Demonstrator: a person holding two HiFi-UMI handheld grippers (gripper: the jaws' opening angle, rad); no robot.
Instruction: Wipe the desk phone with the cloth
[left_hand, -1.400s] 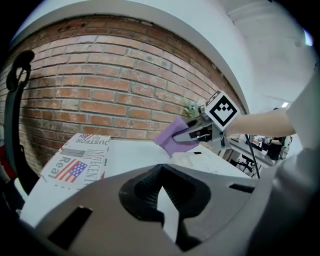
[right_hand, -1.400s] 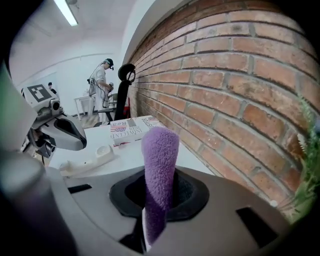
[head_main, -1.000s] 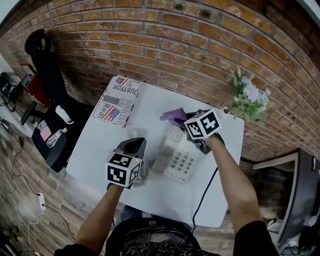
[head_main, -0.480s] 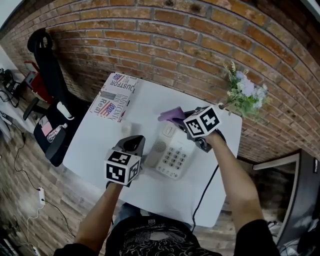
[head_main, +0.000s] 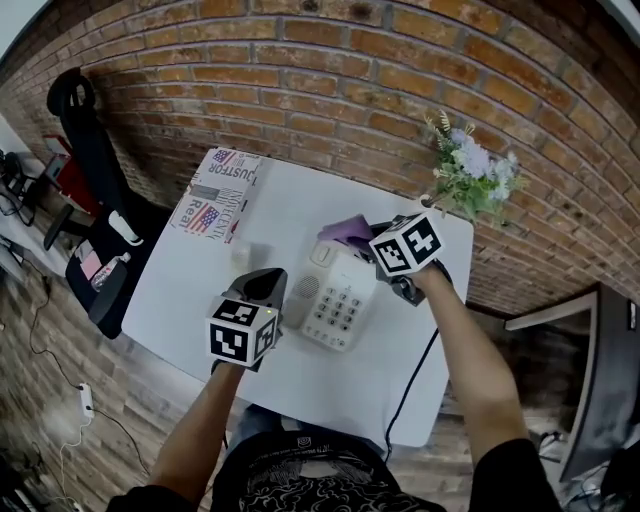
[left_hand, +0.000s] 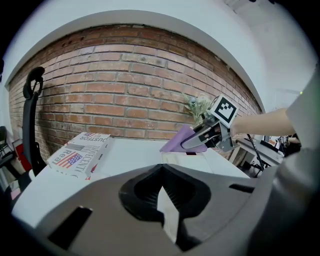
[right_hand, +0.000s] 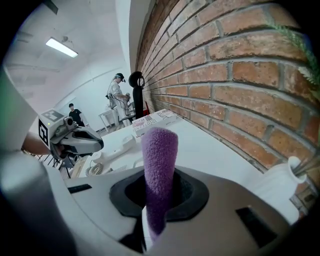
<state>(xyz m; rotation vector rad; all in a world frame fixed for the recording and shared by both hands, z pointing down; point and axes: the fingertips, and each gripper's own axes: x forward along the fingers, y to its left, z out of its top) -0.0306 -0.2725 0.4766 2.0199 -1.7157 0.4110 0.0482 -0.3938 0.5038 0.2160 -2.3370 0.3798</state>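
Observation:
The cream desk phone (head_main: 340, 312) lies mid-table, keypad toward me. My right gripper (head_main: 372, 236) hovers at the phone's far end, shut on a purple cloth (head_main: 345, 232) that sticks up between its fingers (right_hand: 159, 165). My left gripper (head_main: 268, 283) is at the phone's left side, and a white sliver shows between its nearly closed jaws. In the right gripper view the handset (right_hand: 117, 149) reaches out from under the left gripper (right_hand: 97, 143), with the coiled cord (right_hand: 92, 170) below it. The left gripper view has the cloth (left_hand: 181, 140) above the phone (left_hand: 175, 159).
A printed cardboard box (head_main: 220, 195) lies at the table's far left. A white vase of flowers (head_main: 462, 172) stands at the far right corner by the brick wall. A black cable (head_main: 410, 385) hangs off the near right edge. A black chair (head_main: 85, 130) stands left of the table.
The head view has drifted, so the table sits a little differently in the picture. Both grippers keep nearly the same places at the phone. The coiled cord by my left gripper is now hidden.

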